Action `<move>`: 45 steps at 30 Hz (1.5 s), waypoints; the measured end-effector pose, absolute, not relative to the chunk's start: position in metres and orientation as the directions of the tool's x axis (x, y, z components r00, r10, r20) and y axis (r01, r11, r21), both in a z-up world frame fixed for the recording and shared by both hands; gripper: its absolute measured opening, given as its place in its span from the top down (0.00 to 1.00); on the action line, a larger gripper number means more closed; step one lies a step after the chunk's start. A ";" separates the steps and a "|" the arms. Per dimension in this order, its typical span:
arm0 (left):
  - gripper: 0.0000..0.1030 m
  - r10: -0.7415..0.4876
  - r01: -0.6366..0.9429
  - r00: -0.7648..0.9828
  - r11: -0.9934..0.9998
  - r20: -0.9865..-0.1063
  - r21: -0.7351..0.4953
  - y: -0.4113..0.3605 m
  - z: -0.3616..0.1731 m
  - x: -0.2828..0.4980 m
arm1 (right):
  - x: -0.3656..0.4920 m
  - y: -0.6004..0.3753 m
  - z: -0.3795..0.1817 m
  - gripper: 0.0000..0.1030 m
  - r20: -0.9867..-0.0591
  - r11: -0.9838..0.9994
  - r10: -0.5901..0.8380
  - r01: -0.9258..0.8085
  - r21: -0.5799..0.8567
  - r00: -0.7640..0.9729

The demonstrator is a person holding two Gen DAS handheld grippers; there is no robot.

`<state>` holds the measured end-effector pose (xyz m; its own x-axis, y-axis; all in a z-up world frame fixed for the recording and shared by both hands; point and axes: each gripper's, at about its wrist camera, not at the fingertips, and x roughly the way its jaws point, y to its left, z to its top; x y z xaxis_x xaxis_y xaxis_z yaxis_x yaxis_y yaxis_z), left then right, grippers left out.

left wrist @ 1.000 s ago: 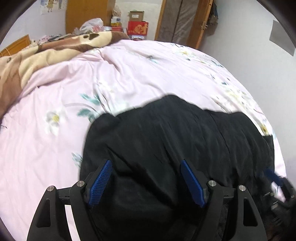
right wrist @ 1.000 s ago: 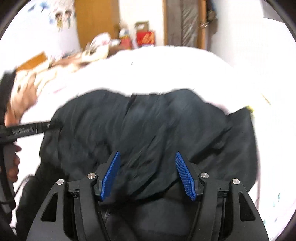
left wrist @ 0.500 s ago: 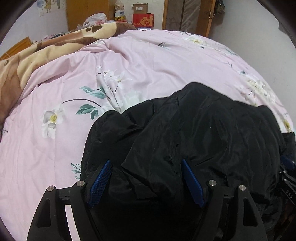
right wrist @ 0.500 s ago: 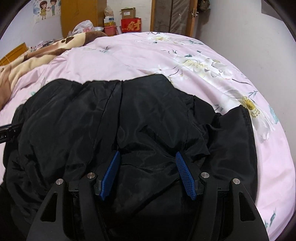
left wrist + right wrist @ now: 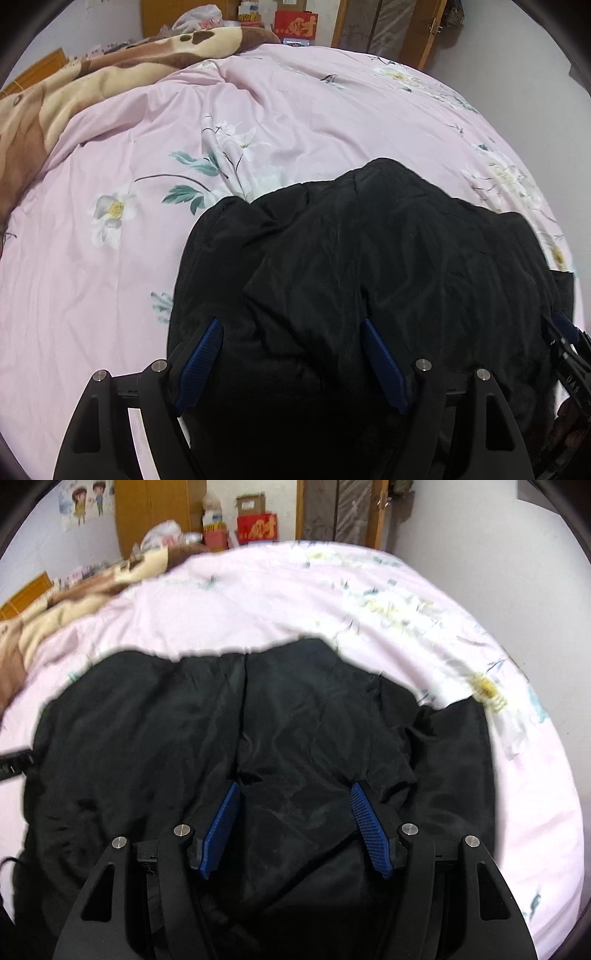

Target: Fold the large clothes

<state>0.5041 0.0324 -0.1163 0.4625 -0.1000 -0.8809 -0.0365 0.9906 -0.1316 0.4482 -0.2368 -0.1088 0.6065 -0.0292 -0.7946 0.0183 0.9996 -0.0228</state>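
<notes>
Centrally, the black coat [image 5: 369, 280] lies rumpled on the pink floral bed [image 5: 147, 266], filling the lower middle of both views. Both the left tongs [image 5: 291, 360] and the right tongs [image 5: 295, 829] are spread wide above the fabric, gripping nothing. A brown blanket [image 5: 74, 88] sits in the upper left, with a red box [image 5: 257, 528] at top centre.
</notes>
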 end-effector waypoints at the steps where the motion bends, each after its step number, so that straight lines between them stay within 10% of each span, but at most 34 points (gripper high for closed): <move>1: 0.25 -0.105 -0.029 0.472 0.991 -0.875 -0.134 0.034 -0.110 0.499 | 0.441 -0.239 -0.098 0.39 -0.782 1.000 -0.019 0.031 0.000 0.623; 45: 0.25 -0.111 0.096 0.719 0.994 -0.686 -0.060 0.064 0.017 0.110 | 0.095 -0.236 0.022 0.38 -0.610 0.996 -0.006 0.056 0.063 0.793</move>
